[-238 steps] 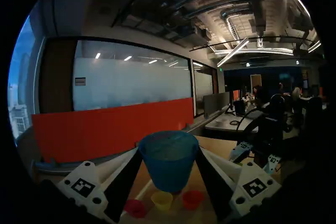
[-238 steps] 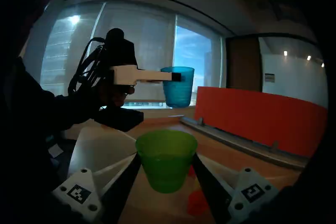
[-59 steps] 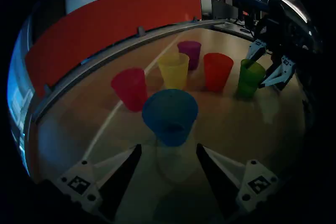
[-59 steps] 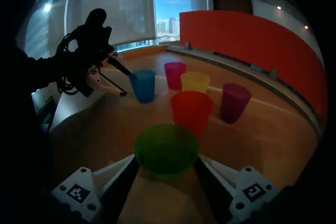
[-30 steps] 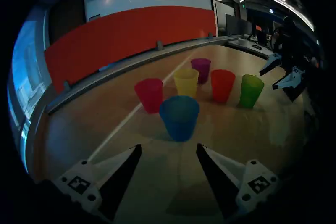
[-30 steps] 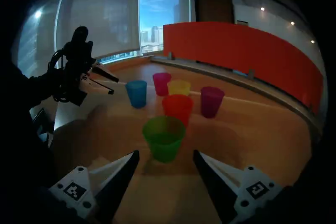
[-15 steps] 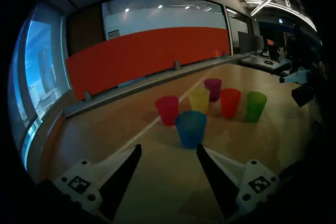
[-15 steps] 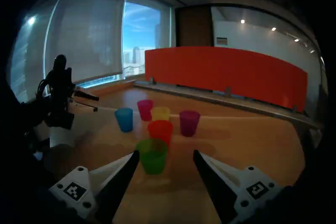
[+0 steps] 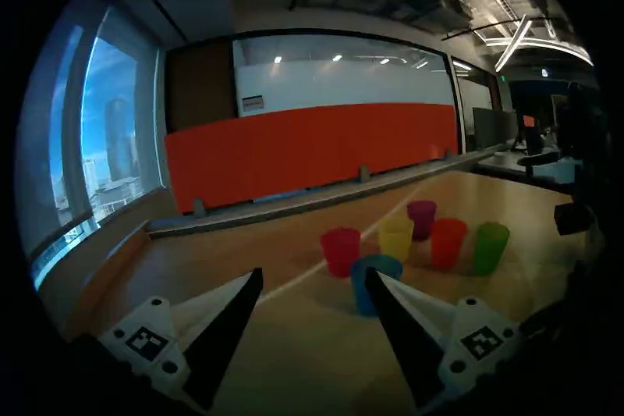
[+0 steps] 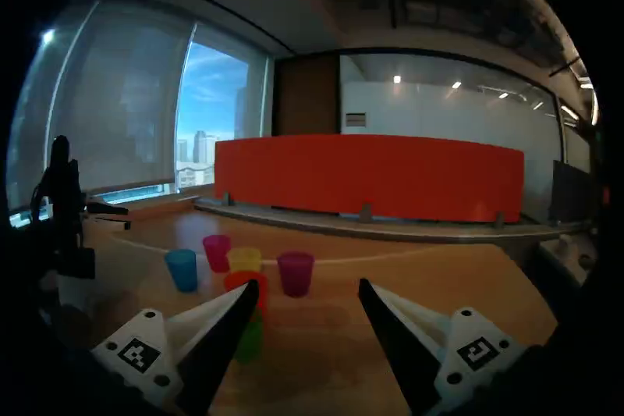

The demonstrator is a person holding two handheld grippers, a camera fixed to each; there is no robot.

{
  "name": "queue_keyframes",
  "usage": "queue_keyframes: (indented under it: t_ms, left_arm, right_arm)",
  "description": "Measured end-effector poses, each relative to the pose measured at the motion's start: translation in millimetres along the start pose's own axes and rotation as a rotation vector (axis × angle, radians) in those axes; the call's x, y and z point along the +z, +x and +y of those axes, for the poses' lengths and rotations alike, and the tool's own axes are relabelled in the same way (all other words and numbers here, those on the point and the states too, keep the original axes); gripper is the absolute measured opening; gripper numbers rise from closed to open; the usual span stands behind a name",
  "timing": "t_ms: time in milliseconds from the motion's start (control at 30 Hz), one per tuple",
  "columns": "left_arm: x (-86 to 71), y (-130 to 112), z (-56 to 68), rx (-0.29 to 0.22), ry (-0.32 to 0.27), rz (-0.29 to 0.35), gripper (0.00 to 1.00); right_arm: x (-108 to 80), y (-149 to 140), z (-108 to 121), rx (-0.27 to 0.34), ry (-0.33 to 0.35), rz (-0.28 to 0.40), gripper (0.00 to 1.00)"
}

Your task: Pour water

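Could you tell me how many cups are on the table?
6, in the left gripper view: blue cup nearest, pink cup leftmost, yellow cup central, purple cup farthest, orange cup beside green cup, rightmost.

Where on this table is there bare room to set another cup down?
Bare wood lies between the purple cup and the table's right edge in the right gripper view, and between the pink cup and the window side. It is crowded around the yellow cup.
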State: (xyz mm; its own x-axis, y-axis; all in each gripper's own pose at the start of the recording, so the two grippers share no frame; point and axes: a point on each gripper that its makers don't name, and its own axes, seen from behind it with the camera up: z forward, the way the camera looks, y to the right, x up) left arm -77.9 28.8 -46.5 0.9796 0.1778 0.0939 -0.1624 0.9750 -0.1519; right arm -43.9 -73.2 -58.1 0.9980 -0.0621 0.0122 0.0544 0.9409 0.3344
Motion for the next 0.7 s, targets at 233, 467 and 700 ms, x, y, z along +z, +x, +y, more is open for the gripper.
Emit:
queue_keyframes:
  t_ms: [233, 467, 700]
  left_arm:
    - [-3.5, 14.0, -14.9, -0.058, 0.1, 0.07, 0.97]
    - [-4.5, 28.2, -25.0, -0.123, 0.182, 0.134, 0.97]
    - [2.7, 34.3, -33.8, -0.153, 0.247, 0.15, 0.97]
  right_arm:
    - [0.6, 19.0, 28.2, 0.037, -0.115, 0.091, 0.99]
    - [-5.2, 35.1, 57.1, 0.029, -0.213, 0.141, 0.99]
    - [-3.5, 46.1, 60.0, 0.031, -0.239, 0.166, 0.99]
